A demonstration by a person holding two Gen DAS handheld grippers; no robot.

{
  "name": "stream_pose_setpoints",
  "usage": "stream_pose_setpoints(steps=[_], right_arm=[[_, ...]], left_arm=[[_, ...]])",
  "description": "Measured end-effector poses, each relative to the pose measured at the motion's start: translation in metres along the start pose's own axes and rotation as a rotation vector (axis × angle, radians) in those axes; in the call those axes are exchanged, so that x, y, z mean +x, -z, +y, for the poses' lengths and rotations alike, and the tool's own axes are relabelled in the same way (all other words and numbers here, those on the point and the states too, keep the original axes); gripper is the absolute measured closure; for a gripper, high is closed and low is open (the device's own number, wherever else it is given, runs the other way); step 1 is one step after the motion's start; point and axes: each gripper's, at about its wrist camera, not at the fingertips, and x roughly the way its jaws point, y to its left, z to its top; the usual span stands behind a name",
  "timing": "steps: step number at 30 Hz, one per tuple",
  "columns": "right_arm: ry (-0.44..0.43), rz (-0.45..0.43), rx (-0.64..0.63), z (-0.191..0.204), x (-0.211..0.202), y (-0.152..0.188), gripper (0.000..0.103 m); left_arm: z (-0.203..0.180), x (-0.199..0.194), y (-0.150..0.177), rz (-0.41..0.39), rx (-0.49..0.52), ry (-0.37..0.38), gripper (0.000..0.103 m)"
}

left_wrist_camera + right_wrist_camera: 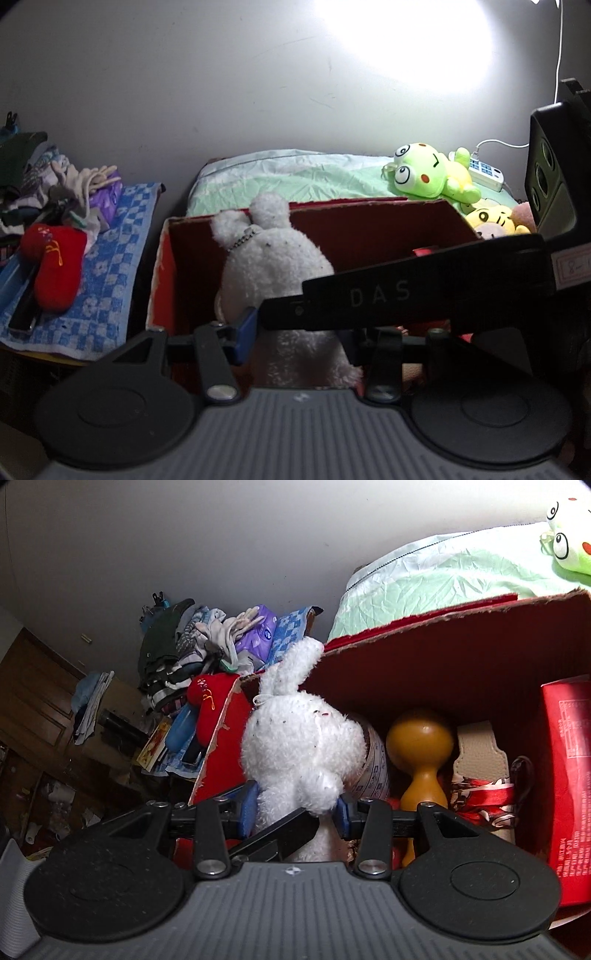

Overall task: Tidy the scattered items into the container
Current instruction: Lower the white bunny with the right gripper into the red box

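A white plush rabbit (273, 266) hangs over the open red cardboard box (369, 218). My left gripper (295, 332) and my right gripper (297, 810) are both shut on the rabbit (303, 749), blue pads pressed into its fur. The right gripper's black body (424, 291) crosses the left wrist view in front of the box. In the box (461, 627) lie a yellow wooden gourd (421, 760), a cream case (480, 753) and red packets.
A green frog plush (428, 173) and a yellow plush (495, 218) lie on the green bed behind the box. At left, a blue checked towel (107, 266) holds a red plush (55, 262) and piled clothes. A white power strip (487, 173) lies beside the frog.
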Motion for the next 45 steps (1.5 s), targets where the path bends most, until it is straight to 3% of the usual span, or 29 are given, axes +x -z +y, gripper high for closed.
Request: stream_pose_setpoints(steps=[12,17,22,24,27,30,32,35,42,45], right_arm=[[-0.022,0.079,-0.012,0.003,0.031,0.002,0.058],[-0.009,0.113,-0.089,0.012,0.040,0.004,0.058],[-0.003,0.144,-0.085,0.010,0.039,0.003,0.056],[-0.021,0.155,-0.079,0.008,0.035,0.001,0.051],[-0.033,0.112,-0.059,0.004,0.018,-0.001,0.048],[-0.014,0.046,-0.024,-0.006,-0.002,-0.001,0.053],[-0.022,0.044,0.006,-0.012,-0.002,-0.003,0.067],[-0.031,0.068,0.021,-0.010,0.009,-0.004,0.071],[-0.035,0.138,-0.028,-0.002,0.028,-0.003,0.069],[-0.057,0.155,0.016,-0.011,0.026,-0.002,0.065]], left_arm=[[0.015,-0.002,0.011,0.053,-0.033,-0.043,0.059],[0.018,-0.002,0.016,0.073,-0.050,-0.058,0.059],[0.015,-0.001,0.017,0.086,-0.037,-0.078,0.059],[0.014,0.000,0.017,0.087,-0.033,-0.082,0.058],[0.015,0.001,0.016,0.092,-0.035,-0.089,0.058],[0.016,0.001,0.015,0.099,-0.045,-0.081,0.058],[0.017,-0.003,0.015,0.096,-0.065,-0.062,0.058],[0.015,-0.011,0.013,0.072,-0.069,-0.042,0.058],[0.012,-0.003,0.017,0.094,-0.077,-0.070,0.058],[0.011,-0.003,0.018,0.092,-0.079,-0.072,0.057]])
